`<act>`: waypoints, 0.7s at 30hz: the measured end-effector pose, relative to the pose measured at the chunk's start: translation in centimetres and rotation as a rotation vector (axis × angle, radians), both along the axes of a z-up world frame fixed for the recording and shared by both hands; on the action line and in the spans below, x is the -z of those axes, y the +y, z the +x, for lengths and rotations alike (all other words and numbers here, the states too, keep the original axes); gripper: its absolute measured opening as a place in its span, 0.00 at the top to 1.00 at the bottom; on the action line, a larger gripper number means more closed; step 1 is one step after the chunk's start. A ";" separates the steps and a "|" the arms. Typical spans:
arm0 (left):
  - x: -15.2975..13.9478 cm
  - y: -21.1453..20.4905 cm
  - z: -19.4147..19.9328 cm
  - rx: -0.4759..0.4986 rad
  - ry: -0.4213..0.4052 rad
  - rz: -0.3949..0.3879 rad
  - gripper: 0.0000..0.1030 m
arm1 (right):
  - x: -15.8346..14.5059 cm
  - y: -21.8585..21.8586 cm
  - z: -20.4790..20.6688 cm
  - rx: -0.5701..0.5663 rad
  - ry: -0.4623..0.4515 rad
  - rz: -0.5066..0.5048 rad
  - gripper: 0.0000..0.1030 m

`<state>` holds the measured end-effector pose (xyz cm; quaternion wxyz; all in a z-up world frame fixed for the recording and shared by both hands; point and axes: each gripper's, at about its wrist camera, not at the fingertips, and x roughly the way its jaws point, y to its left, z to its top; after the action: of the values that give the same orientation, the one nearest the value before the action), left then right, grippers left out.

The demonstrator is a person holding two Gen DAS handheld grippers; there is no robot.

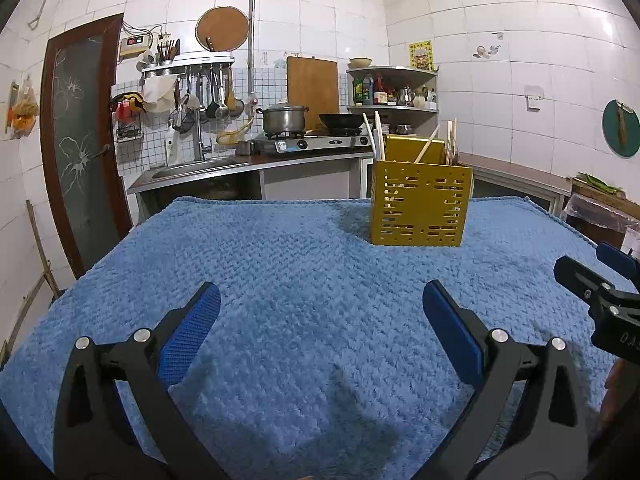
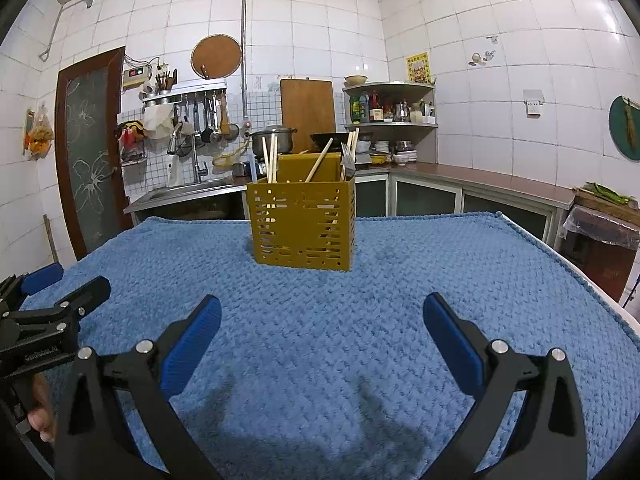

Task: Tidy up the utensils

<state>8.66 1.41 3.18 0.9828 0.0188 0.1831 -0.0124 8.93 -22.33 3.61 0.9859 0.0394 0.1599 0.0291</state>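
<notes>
1. Here, the left gripper (image 1: pixel 321 312) sits at the bottom of its frame, jaws spread wide and empty above the blue towel (image 1: pixel 280 264); the right gripper (image 2: pixel 322 320) is likewise spread and holds nothing.
2. The yellow utensil holder (image 2: pixel 303 226) stands upright at mid-frame in the right view, right of centre in the left view, with chopsticks (image 2: pixel 271 159), a wooden handle (image 2: pixel 319 165) and forks (image 2: pixel 347 164) already upright inside. No loose utensil shows on the towel.
3. Risk, as I judge it: the light perforated box could tip or slide on the soft pile if a gripper nudges its rim, and the leaning sticks could snag a finger.
4. Writing: "GenRobot.AI" on the left gripper's body in the right view's lower left; other labels are too small to read.
</notes>
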 end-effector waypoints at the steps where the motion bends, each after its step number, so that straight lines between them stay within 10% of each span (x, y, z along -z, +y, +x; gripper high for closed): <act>1: 0.0 0.0 0.0 -0.001 -0.002 0.001 0.05 | 0.0 0.0 0.0 -0.001 -0.001 -0.001 0.04; 21: 0.1 -0.2 -0.1 -0.003 -0.005 0.005 0.05 | 0.1 0.4 -0.7 -0.001 -0.018 -0.013 0.04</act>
<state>8.57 1.20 3.13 0.9833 0.0209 0.1807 -0.0102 8.21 -21.91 3.52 0.9875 0.0327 0.1513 0.0288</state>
